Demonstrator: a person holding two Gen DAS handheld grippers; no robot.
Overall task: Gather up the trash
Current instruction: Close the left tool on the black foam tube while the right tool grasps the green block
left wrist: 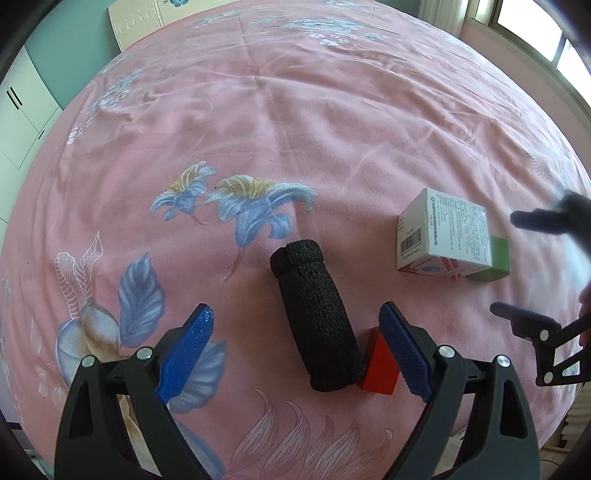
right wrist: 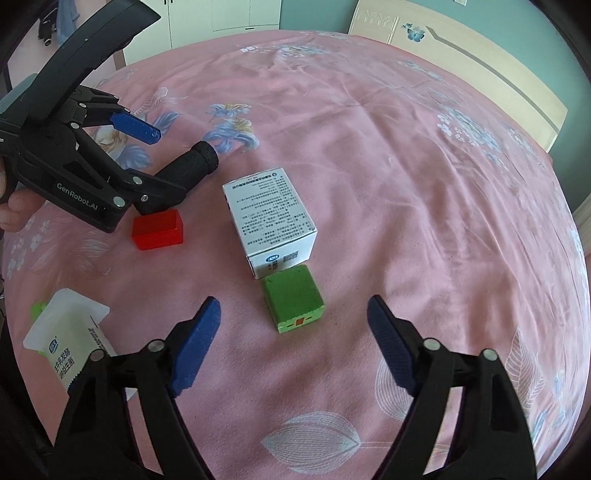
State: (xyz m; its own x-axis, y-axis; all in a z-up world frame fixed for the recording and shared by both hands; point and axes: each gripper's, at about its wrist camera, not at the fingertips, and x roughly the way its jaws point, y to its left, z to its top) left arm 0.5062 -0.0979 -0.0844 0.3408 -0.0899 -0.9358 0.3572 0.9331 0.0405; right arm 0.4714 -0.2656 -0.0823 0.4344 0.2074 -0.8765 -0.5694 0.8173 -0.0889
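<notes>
On the pink floral bedsheet [left wrist: 295, 129] lies a black foam roll [left wrist: 317, 314]. My left gripper [left wrist: 295, 314] is open astride it, pads clear of its sides. A red block [left wrist: 378, 363] sits against the roll, partly behind the right finger. Further right a white printed carton [left wrist: 443, 232] stands with a green block [left wrist: 495, 264] touching it. In the right wrist view my right gripper [right wrist: 293, 302] is open over the green block [right wrist: 293, 301], both pads well apart from it. The carton [right wrist: 271, 218], red block [right wrist: 158, 229] and roll [right wrist: 195, 164] lie beyond.
A white drink pouch [right wrist: 70, 332] with a green cap lies at the lower left near the bed's edge. A pale headboard [right wrist: 480, 62] borders the far side, white cupboards [left wrist: 18, 110] stand beyond the bed, and a window [left wrist: 535, 26] is at the upper right.
</notes>
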